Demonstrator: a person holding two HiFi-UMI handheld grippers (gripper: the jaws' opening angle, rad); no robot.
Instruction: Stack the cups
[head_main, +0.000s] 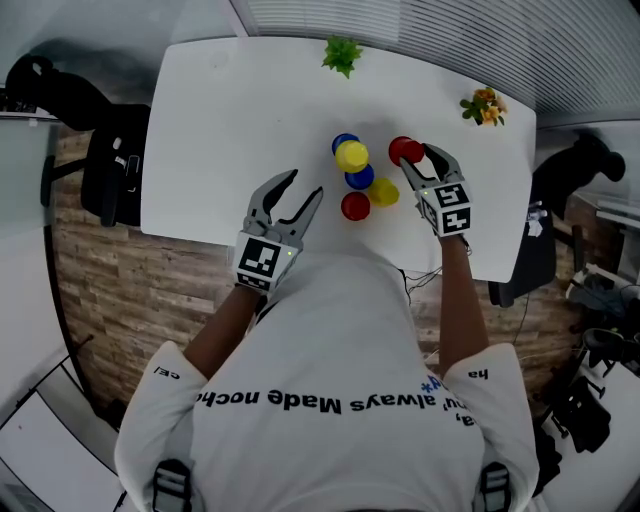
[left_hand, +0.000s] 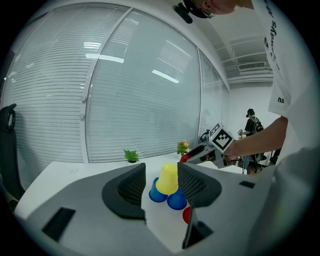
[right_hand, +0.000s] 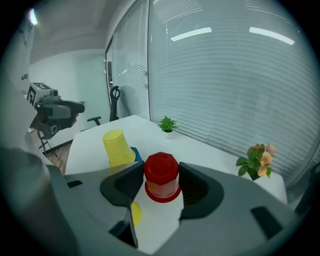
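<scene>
White table (head_main: 200, 120): cups (head_main: 355, 206) mid, 2 potted plants (head_main: 342, 52) at far edge.

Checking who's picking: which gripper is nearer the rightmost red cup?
Right. The right gripper holds the red cup between its jaws; the left gripper hovers open, past the other cups.

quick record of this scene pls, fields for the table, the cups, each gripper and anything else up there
surface: white table
right gripper: shut on an upside-down red cup
left gripper: open, empty, short of the cups
pile: yellow cup resting on two blue cups
loose: second red cup and second yellow cup, close to the pile
other: green plant and flowering plant near the far edge
</scene>
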